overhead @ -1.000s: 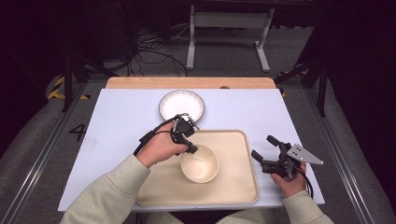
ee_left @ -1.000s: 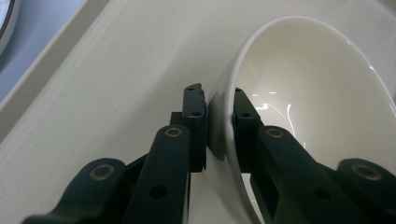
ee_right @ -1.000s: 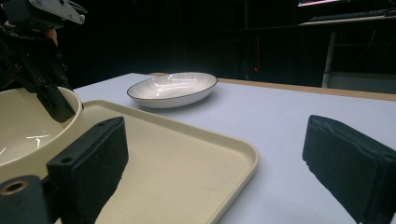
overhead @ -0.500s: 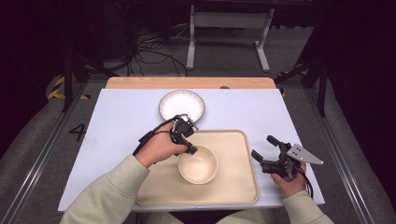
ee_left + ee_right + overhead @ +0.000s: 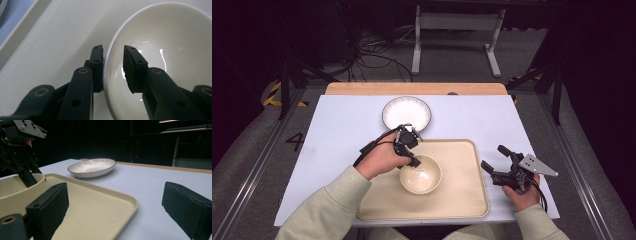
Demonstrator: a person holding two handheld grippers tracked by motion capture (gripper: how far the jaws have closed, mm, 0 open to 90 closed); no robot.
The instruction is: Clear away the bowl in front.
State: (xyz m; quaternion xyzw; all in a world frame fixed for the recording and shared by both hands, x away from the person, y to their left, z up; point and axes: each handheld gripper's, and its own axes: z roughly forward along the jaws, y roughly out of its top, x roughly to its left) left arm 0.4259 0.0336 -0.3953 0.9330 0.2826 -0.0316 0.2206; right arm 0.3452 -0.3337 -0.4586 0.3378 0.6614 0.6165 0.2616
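Straddling the rim of the cream bowl (image 5: 160,50) with the left gripper (image 5: 113,53), one jaw outside, one inside, a gap showing at the inner pad, not yet clamped. Sitting on the beige tray (image 5: 462,200), that bowl. Needing a square, deep bite before lifting. Idling beside the tray, right gripper (image 5: 498,159), jaws wide apart.

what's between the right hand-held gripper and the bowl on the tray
Only bare tray, seen in the high view: the right hand-held gripper hovers at the tray's right edge, jaws open, and nothing stands between it and the bowl.
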